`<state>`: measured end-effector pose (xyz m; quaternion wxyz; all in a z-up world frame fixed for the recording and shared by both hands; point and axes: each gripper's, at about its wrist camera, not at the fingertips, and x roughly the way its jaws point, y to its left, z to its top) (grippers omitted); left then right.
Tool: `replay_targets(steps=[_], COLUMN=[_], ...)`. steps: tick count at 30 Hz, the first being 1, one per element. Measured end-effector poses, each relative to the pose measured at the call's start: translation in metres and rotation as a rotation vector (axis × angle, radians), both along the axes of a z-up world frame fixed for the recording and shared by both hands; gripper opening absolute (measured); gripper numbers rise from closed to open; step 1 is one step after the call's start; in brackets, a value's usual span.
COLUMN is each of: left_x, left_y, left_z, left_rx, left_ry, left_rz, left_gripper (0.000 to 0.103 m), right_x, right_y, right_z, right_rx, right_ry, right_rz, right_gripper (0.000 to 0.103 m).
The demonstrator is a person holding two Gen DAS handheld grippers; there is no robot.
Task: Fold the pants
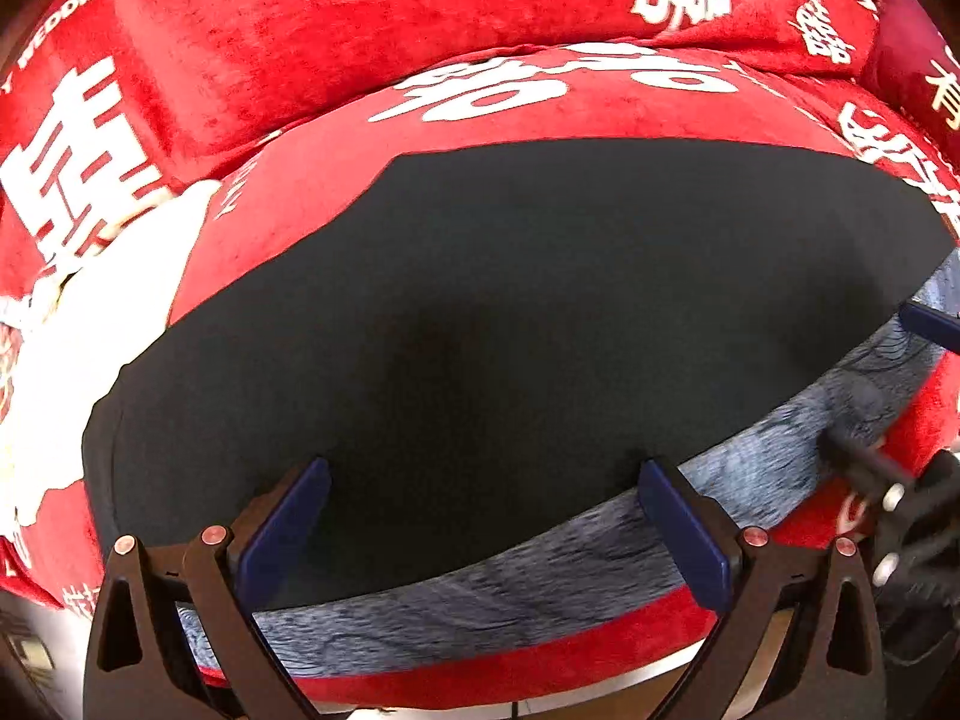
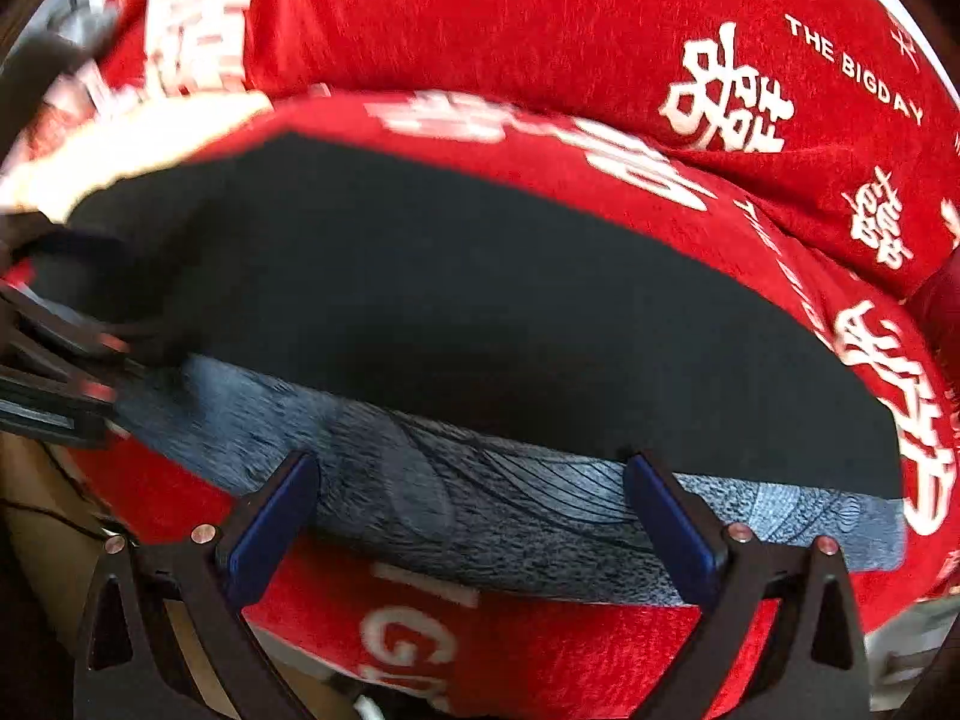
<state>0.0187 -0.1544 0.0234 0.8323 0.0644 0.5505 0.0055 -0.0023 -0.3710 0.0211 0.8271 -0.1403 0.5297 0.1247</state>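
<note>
The pants (image 1: pixel 510 312) lie flat in a dark folded slab on the red bed (image 1: pixel 360 18); my left gripper (image 1: pixel 480 531) and right gripper (image 2: pixel 468 531) hang wide and empty, maybe one more fold left

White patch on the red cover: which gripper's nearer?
Left. Left gripper is over the pants end beside the white patch; right gripper is farther along the grey lining.

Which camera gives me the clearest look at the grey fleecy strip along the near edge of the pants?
The left wrist view: the grey strip is sharp there and runs unbroken along the dark pants. The right wrist view shows the same strip closer, but its left half is smeared by motion blur.
</note>
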Motion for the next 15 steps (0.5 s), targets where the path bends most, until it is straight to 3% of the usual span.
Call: replay_targets(steps=[8, 15], left_x=[-0.034, -0.077], left_y=[0.079, 0.157], left_z=[0.0, -0.023], left_rx=[-0.036, -0.071], left_ry=[-0.008, 0.045], left_rz=[0.111, 0.261], left_gripper=[0.103, 0.103], right_x=[0.004, 0.016], right_y=[-0.078, -0.15], right_z=[0.001, -0.003], right_rx=[-0.007, 0.079], right_ry=[0.02, 0.054], right_rz=[-0.171, -0.341], right_gripper=[0.103, 0.103])
